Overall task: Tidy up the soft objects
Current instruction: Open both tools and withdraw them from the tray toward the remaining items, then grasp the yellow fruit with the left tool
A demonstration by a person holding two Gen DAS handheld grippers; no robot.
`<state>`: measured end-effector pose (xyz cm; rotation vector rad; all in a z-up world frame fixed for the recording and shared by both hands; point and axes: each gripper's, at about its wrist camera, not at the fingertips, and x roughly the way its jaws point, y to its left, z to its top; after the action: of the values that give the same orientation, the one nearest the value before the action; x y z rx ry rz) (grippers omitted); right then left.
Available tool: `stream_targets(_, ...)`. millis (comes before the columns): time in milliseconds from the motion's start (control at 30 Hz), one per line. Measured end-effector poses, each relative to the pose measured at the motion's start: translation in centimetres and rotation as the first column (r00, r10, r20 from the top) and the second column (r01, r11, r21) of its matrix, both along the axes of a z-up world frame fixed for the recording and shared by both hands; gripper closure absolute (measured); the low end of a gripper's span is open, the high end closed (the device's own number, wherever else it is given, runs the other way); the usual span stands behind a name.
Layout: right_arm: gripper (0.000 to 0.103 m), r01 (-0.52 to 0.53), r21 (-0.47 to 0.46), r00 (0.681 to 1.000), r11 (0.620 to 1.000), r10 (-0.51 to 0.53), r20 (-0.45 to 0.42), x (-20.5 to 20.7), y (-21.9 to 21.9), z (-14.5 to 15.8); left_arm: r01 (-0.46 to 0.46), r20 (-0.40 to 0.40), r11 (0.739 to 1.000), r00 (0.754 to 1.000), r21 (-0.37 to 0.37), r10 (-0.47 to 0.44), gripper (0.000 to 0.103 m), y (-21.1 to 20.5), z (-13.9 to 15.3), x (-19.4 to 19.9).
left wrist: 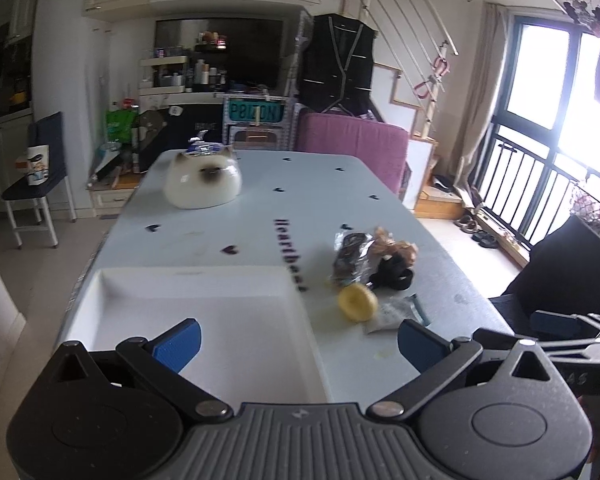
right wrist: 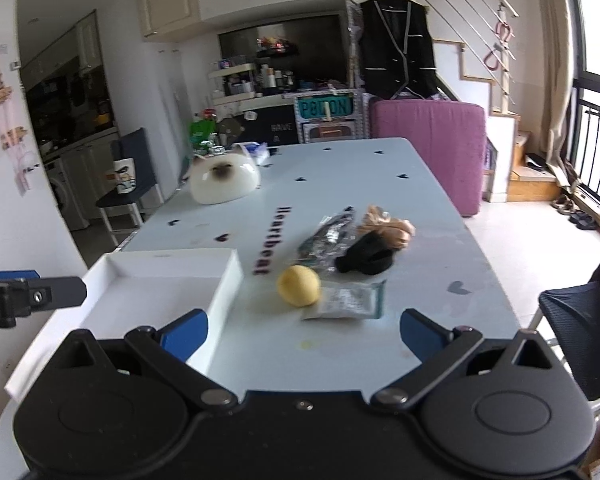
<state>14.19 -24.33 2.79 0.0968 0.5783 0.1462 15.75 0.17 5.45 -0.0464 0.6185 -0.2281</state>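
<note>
Room beyond the table
A purple cushion stands at the far end; a black vest hangs above it; chair at left.

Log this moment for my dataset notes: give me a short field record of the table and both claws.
surface: pale blue table
container: shallow white tray, nothing in it
nearest item: round yellow foam ball, on the table right of the tray
cluster: black soft toy, tan soft toy, crinkly silver packet
left claw: open
right claw: open
</note>
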Motion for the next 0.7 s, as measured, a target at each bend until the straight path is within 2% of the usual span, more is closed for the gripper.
stream_targets(167, 0.0, 0.038, -0.019, 0.999, 0.999, -0.039, -0.006, 1.9, -1.7, -0.8, 0.053, 0.007, 0.999, 0.999, -0.012, -0.053, 0.0, -3.0, -0.6, 2.7)
stream_targets(267, 0.0, 0.058, -0.037, 0.998, 0.998, -0.058, 0.0, 3.0, -2.6, -1.4, 0.086, -0.027, 0.996, 0.996, -0.019, -0.086, 0.0, -4.5, -1.1, 4.8)
stream_targets(533, 0.0, 0.085, -0.02, 0.996, 0.996, -0.085, -0.035, 6.6, -4.6, -4.2, 0.225, -0.066, 0.972, 0.971, -0.073, -0.23, 0.002, -6.9, -3.5, 9.5)
stream_targets(700, 0.0, 0.067, -0.048, 0.996, 0.997, -0.07, -0.063, 8.5, -4.7, -6.6, 0.271, -0.135, 0.961, 0.951, -0.063, -0.277, 0.026, -8.5, -5.6, 12.6)
